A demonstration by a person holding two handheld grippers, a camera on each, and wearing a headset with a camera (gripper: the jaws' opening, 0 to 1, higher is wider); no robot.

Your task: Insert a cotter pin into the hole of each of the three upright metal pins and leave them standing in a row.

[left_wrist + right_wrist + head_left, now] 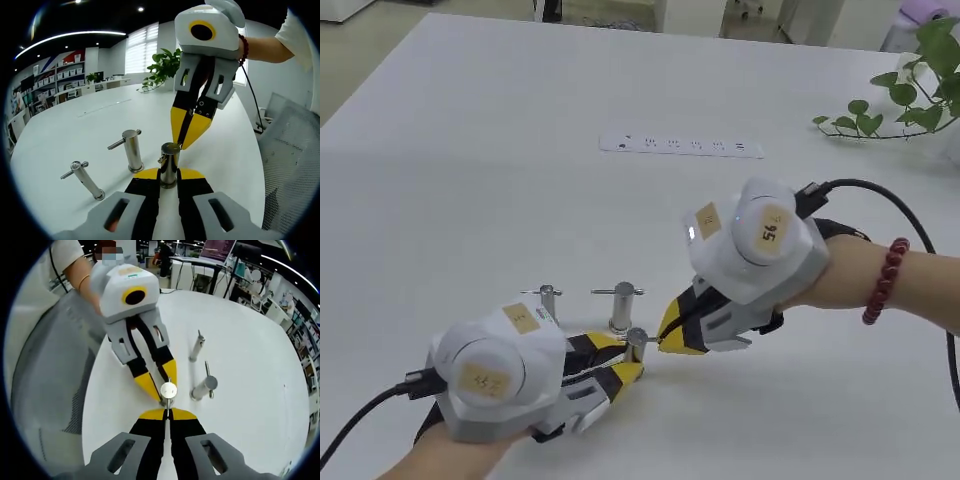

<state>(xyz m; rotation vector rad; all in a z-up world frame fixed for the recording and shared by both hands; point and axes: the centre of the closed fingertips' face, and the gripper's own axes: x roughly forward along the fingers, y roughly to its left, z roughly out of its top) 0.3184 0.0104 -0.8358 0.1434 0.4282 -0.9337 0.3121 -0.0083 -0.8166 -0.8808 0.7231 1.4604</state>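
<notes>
Left tongs [168, 176]: clamped on metal pin [170, 155], steadying it upright. Right tongs [167, 412]: pinching cotter pin [167, 402] at its hole.

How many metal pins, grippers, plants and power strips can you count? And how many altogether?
metal pins: 3
grippers: 2
plant: 1
power strip: 1
Total: 7

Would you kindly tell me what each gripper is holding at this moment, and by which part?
The left gripper clamps the nearest metal pin by its lower shaft. The right gripper seems to pinch a cotter pin by one end.
</notes>
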